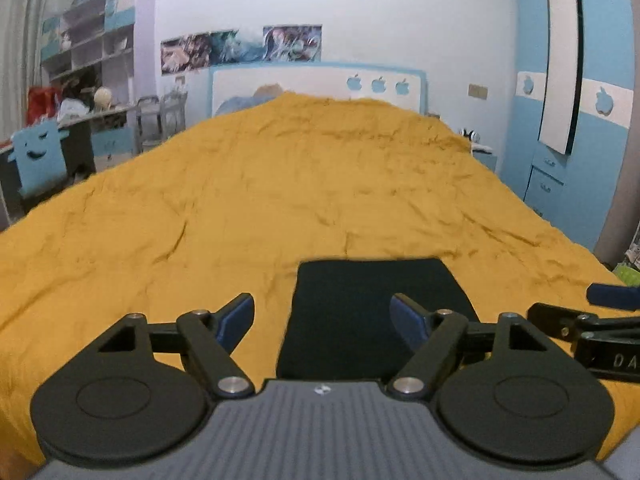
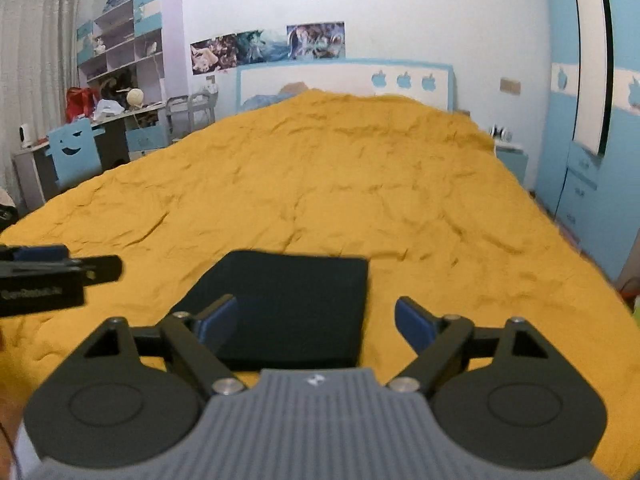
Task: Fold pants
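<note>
The pants (image 1: 372,312) lie low in the frame, just right of centre in the left wrist view, as a compact dark rectangle flat on the bed (image 1: 240,200) with its yellow cover. Edges look square and layers stacked (no loose leg shows), so the folding seems finished or nearly so; at most a last tidy remains. The left hand-held gripper (image 1: 322,320) hangs above the near edge, fingers spread apart and holding nothing. The right hand-held gripper (image 2: 316,322) sits likewise over the bundle's near right corner, also apart and empty. Beyond, the headboard (image 2: 344,80) stands upper centre, a wardrobe (image 1: 600,120) at right.
</note>
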